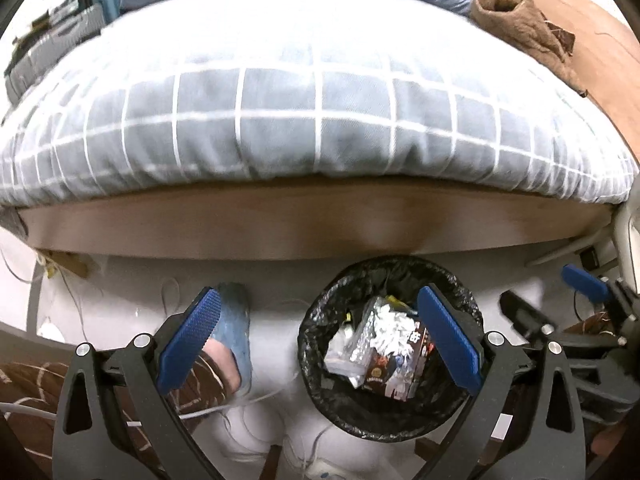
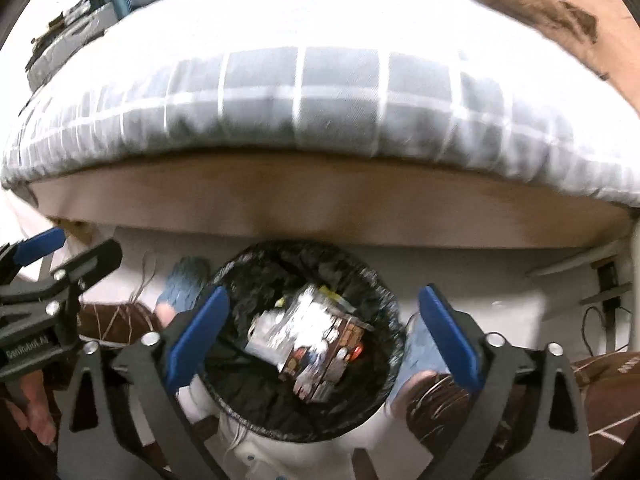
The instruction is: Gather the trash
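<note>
Both grippers, left gripper (image 1: 320,332) and right gripper (image 2: 320,332), gape empty above the round black-lined bin (image 2: 240,408); crumpled silver wrappers (image 2: 308,332) lie inside; blue slippers (image 1: 236,320) flank it; grey checked bedding (image 1: 320,120) overhangs behind.

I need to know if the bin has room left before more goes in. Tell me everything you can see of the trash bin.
The trash bin is round, standing upright on the pale floor just before the wooden bed frame. A crinkled black plastic liner is folded over its rim. Inside lie crumpled silvery foil wrappers and a dark printed packet, well below the rim, so room remains. A foot in a blue slipper stands on each side of it. Nothing grips it.
</note>
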### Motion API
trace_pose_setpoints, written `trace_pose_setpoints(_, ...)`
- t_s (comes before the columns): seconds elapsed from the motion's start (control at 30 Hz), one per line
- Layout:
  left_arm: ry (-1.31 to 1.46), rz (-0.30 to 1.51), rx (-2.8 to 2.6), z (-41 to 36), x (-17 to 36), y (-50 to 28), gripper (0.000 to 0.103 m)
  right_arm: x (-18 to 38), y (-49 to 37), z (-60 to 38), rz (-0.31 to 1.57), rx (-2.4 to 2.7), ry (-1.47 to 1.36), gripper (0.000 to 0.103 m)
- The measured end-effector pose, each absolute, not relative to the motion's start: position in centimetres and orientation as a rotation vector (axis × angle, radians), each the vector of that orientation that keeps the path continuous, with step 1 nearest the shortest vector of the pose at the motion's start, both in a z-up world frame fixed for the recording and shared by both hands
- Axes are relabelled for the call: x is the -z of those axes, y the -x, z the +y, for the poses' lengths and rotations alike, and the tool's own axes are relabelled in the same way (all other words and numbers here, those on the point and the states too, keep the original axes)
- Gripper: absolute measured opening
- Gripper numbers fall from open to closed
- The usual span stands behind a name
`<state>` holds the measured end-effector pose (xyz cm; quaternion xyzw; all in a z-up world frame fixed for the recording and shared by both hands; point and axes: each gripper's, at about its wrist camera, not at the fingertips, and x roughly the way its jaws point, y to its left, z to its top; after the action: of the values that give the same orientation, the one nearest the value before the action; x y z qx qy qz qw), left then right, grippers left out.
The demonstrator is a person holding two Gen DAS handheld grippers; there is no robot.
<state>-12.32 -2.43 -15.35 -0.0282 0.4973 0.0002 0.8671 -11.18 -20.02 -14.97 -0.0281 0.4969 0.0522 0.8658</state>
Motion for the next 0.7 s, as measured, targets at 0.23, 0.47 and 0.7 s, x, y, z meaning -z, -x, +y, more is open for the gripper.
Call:
trace_pose_setpoints(0.23,0.045,0.972,0.011,-2.9,11.5,13.1,0.097,10.4,12.1,-22.0,0.952,-0.063,0.036,0.095)
trace_pose_setpoints(0.47,0.066,0.912,0.011,-2.9,6.8,14.7,0.097,4.8,14.1,-23.2,0.847,-0.017,0.035,0.095)
trace_pose_setpoints(0.7,0.071,0.877,0.018,-3.2,3.4,17.0,0.097,0.1,17.0,-23.1,0.762,-0.029,0.041,0.095)
